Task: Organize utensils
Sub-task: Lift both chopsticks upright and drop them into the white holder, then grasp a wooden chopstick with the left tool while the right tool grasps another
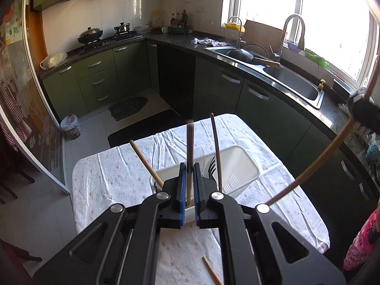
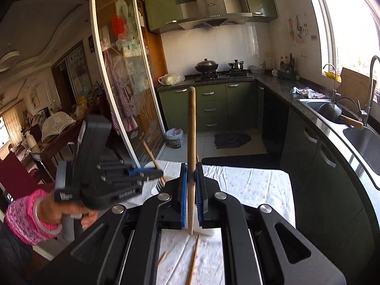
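In the left wrist view my left gripper [image 1: 189, 166] is shut on a dark wooden chopstick [image 1: 189, 147] held upright over the white utensil holder [image 1: 237, 166]. The holder has a dark fork [image 1: 212, 166], a wooden handle [image 1: 144, 161] and another thin stick [image 1: 216, 147] standing in it. In the right wrist view my right gripper [image 2: 191, 168] is shut on a light wooden chopstick [image 2: 191, 128], held upright above the table. The left gripper [image 2: 144, 172] shows there at the left, by the fork [image 2: 159, 185]. The right gripper's chopstick crosses the left wrist view [image 1: 327, 152].
The table has a white flowered cloth [image 1: 114, 175]. Loose chopsticks lie on it near me [image 2: 193, 258] [image 1: 211, 270]. Green cabinets, a counter and a sink [image 1: 292, 83] stand to the right, a stove [image 1: 99, 40] at the back, a bin [image 1: 70, 127] on the floor.
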`<control>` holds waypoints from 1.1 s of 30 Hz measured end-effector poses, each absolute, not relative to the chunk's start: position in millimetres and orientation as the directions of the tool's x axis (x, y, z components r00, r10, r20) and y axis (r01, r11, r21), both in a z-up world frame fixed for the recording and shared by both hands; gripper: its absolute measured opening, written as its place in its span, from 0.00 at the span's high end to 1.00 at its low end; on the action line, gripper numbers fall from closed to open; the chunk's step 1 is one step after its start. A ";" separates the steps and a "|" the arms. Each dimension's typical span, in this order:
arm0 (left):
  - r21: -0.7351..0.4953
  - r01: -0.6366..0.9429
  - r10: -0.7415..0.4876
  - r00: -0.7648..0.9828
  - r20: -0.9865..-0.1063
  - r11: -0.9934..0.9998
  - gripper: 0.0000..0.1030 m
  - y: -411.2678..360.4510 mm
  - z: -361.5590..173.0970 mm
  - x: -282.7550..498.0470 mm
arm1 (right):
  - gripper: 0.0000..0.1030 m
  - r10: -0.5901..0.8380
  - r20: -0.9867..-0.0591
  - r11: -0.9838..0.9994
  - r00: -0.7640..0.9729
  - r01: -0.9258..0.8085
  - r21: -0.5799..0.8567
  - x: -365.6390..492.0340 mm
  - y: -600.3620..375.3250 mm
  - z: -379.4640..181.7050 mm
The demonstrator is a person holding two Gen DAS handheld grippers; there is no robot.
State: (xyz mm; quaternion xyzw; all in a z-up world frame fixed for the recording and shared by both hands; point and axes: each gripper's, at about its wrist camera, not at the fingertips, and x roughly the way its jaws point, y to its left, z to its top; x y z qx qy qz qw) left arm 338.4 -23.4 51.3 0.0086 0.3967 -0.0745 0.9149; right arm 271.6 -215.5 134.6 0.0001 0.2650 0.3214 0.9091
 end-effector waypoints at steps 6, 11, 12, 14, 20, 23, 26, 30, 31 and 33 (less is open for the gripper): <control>-0.078 0.156 -0.160 0.631 -0.759 0.985 0.90 -17.1 22.7 340.3 | 0.93 0.572 -0.456 0.812 0.682 -0.550 0.196 319.4 -191.4 147.1; -0.095 0.160 -0.176 0.635 -0.752 0.983 0.84 -9.1 22.4 328.1 | 0.93 0.536 -0.529 0.830 0.658 -0.525 0.187 346.7 -172.0 117.1; -0.096 0.160 -0.176 0.636 -0.751 0.983 0.83 -8.0 23.8 325.7 | 0.93 0.530 -0.544 0.832 0.650 -0.525 0.182 349.4 -169.2 109.5; -0.099 0.162 -0.180 0.637 -0.750 0.982 0.82 -7.3 27.0 319.4 | 0.93 0.514 -0.569 0.836 0.642 -0.524 0.165 352.2 -163.6 95.0; -0.110 0.182 -0.202 0.627 -0.752 0.977 0.79 -12.0 29.2 297.8 | 0.93 0.480 -0.622 0.843 0.619 -0.522 0.131 351.6 -154.7 54.4; -0.122 0.199 -0.220 0.607 -0.764 0.972 0.71 -18.2 25.1 284.4 | 0.92 0.466 -0.653 0.840 0.597 -0.531 0.114 348.9 -150.9 35.2; -0.126 0.210 -0.228 0.584 -0.779 0.970 0.67 -23.9 17.7 270.5 | 0.71 0.472 -0.652 0.837 0.594 -0.533 0.120 342.8 -154.3 29.6; -0.126 0.204 -0.219 0.544 -0.810 0.971 0.57 -29.1 -1.2 253.6 | 0.70 0.489 -0.613 0.840 0.620 -0.525 0.138 320.3 -174.4 36.8; -0.129 0.197 -0.216 0.526 -0.822 0.972 0.56 -30.2 -9.6 249.1 | 0.69 0.498 -0.605 0.837 0.622 -0.527 0.147 311.5 -181.3 38.7; -0.143 0.177 -0.211 0.472 -0.856 0.974 0.54 -32.4 -30.0 242.6 | 0.66 0.513 -0.594 0.830 0.620 -0.534 0.159 293.4 -196.0 39.3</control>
